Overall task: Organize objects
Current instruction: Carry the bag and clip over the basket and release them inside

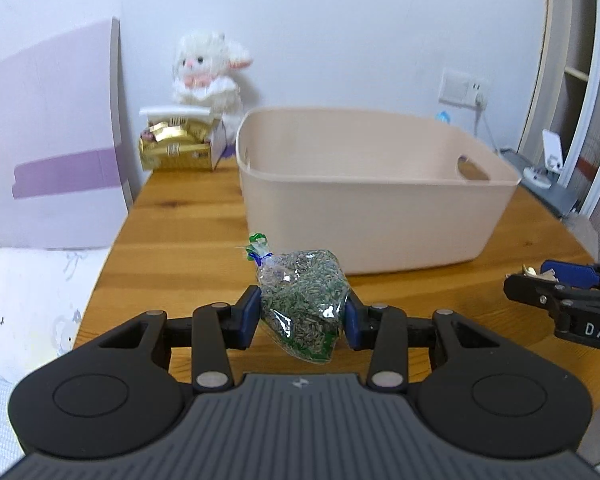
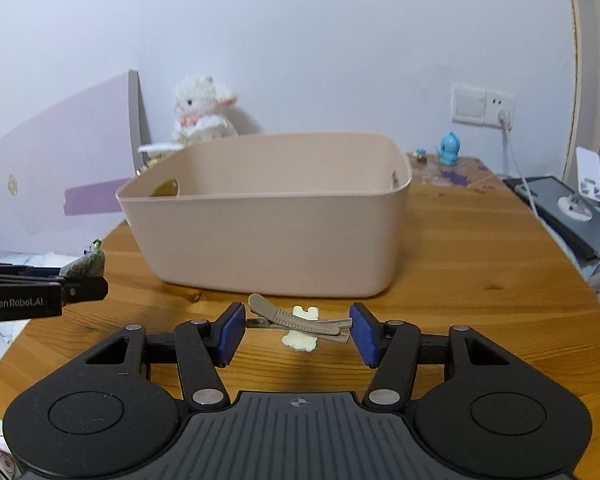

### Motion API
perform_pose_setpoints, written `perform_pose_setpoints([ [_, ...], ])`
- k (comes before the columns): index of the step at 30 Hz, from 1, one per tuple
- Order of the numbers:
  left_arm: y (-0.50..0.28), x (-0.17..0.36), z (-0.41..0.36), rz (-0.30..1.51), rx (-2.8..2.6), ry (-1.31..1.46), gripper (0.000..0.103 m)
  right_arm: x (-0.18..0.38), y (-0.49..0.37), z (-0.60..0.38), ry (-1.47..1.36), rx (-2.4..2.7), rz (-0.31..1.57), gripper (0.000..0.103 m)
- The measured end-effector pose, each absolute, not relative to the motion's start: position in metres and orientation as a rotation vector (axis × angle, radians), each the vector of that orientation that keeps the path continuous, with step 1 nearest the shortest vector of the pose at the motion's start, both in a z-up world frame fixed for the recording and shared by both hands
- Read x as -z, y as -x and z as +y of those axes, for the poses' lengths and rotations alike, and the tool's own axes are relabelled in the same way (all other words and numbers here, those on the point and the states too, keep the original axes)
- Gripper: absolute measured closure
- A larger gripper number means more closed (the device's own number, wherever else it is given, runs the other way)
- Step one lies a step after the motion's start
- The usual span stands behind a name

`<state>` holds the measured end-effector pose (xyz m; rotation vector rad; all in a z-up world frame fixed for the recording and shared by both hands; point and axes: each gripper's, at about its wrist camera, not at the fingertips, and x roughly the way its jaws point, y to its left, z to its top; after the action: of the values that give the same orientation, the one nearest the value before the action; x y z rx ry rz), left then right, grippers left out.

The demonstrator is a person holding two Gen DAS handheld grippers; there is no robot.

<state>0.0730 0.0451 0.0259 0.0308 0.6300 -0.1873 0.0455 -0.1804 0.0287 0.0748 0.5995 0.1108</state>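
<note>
Wooden table by white wall — beige bin mid-table.

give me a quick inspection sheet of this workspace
surface: wooden table, bare around the bin
job's things: beige plastic bin; clear bag of dried herbs; grey hair clip
clutter: plush lamb, gold box, blue figurine, phone stand
grippers: left tongs shut on the bag; right tongs shut on the clip lengthwise
cables: white cord from wall socket
surroundings: white wall, bedding at left
</note>
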Motion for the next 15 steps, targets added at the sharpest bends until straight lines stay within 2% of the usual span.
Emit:
perform_pose_setpoints([
  [15, -0.073, -0.081, 0.013, 0.489, 0.213, -0.076, 0.059, -0.097, -0.033, -0.212, -0.1, -0.109, 0.41, 0.049],
])
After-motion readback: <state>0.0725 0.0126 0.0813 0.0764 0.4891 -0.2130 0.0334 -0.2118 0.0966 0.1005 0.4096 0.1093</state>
